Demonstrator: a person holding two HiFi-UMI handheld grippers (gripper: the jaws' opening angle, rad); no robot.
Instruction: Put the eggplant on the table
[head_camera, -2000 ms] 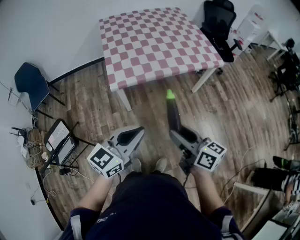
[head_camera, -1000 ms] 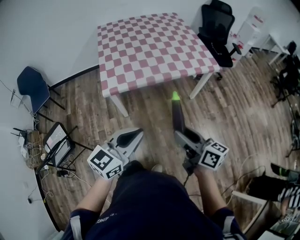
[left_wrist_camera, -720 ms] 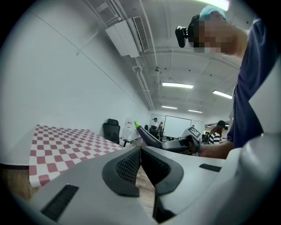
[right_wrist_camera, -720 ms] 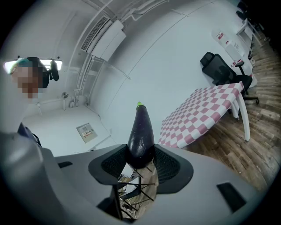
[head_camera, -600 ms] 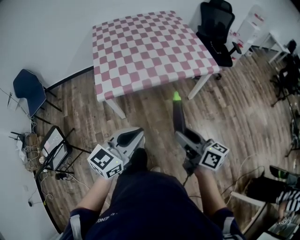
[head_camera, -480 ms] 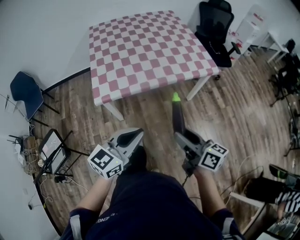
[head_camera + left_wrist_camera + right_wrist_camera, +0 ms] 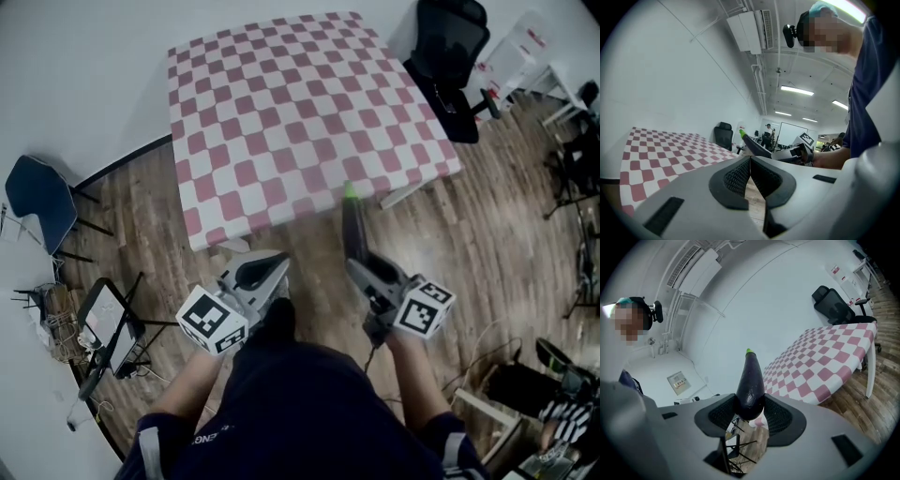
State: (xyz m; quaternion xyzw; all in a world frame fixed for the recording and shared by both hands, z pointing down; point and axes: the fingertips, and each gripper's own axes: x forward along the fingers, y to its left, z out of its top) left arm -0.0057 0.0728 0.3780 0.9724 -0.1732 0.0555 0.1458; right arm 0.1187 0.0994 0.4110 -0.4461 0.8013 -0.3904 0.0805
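**Right gripper (image 7: 750, 412) clamped on a dark purple, green-tipped eggplant (image 7: 751, 380)**

It pinches only the fat end, tip up, near the near edge of the pink-and-white checked table (image 7: 281, 112). The glossy skin could slide out of so low a grip (judging by the hold) and drop to the wooden plank floor (image 7: 497, 234). The left gripper (image 7: 750, 161) is closed and empty. A black office chair (image 7: 448, 47) stands beside the table.

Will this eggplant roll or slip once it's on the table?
Likely rolls: the eggplant is round and tapered, and the table is flat. Its glossy skin looks slippery. It juts stiffly from the right gripper, so probably firm.
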